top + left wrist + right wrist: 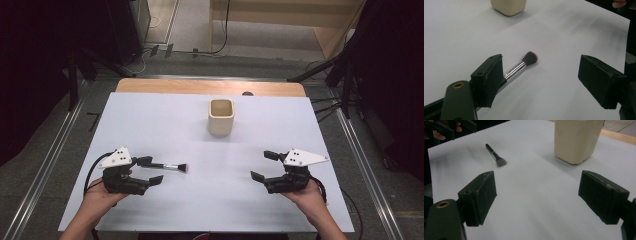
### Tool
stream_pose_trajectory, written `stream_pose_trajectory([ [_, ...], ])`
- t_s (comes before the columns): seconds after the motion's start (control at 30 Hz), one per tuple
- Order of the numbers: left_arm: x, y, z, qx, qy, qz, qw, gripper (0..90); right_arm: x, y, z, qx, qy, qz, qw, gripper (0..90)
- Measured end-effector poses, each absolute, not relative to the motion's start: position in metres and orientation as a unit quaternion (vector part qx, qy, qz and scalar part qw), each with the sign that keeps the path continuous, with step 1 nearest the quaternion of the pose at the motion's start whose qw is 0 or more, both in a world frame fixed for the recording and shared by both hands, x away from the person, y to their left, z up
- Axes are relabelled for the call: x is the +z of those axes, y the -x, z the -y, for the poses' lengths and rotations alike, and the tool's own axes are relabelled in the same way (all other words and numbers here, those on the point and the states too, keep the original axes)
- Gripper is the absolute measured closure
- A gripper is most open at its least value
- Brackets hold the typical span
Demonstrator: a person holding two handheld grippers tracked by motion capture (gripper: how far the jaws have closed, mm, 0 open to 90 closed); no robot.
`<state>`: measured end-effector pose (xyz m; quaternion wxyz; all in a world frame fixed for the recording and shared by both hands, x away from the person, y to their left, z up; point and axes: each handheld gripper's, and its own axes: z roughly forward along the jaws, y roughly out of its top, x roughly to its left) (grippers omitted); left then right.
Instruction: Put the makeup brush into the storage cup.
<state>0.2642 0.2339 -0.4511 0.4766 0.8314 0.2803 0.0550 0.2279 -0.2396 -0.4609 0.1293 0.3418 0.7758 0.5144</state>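
White sheet covers the surface (165, 125) in the high view, where we see the brush (170, 166) lying flat near the front left, bristles toward the centre, and the cream cup (221, 117) upright farther back, well apart from it. We see the left gripper (150, 170) with its jaws wide apart, the far jaw at the handle end of the brush, holding nothing. We see the right gripper (265, 165) at the front right, jaws also spread and empty. We judge the step in hand to be the approach to the brush.

Left gripper view: we see the brush (520, 66) running out from beside the left-hand jaw, off-centre in the gap; the cup (508, 6) stands beyond. The next move, in our judgement, calls for shifting the jaws until they straddle the handle, then closing.

Right gripper view: we see the brush (495, 155) far left, the cup (577, 140) ahead, and bare sheet between the open jaws. Room around both things looks ample; the front edge of the surface lies close under both hands.
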Motion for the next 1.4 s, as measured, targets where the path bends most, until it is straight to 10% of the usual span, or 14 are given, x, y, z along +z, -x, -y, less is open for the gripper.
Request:
stream_pose_trajectory([
  [1.4, -0.452, -0.267, -0.238, 0.055, -0.829, -0.286, 0.477, 20.9, -0.449, -0.277, 0.175, 0.521, -0.230, -0.818, 0.088, 18.5],
])
